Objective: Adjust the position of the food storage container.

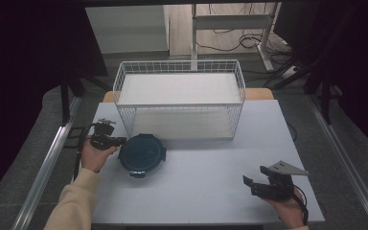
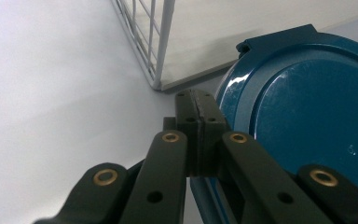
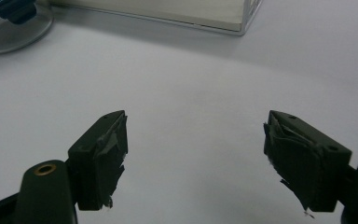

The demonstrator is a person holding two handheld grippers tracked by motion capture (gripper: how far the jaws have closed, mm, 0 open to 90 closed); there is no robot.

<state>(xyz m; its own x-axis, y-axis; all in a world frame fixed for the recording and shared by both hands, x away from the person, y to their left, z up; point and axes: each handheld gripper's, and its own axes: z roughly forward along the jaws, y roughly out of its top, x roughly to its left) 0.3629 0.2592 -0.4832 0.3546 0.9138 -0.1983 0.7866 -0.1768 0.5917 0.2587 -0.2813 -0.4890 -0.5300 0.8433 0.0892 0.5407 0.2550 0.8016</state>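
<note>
A round container with a dark blue lid [image 1: 142,154] sits on the table just in front of the wire basket's left corner. My left gripper [image 1: 120,141] lies at its left edge, jaws pressed together with nothing visible between them. In the left gripper view the shut tips [image 2: 198,100] rest against the lid's rim [image 2: 307,107]. My right gripper [image 1: 250,184] is near the table's front right, open over bare table. In the right gripper view its jaws [image 3: 196,154] stand wide apart, and the container's clear body and blue clasp [image 3: 14,25] are at the top left.
A white wire basket [image 1: 179,105] with a pale base stands at the back middle of the grey table [image 1: 211,158]; its corner post [image 2: 162,46] is close to my left gripper. Metal rails run along both sides of the table.
</note>
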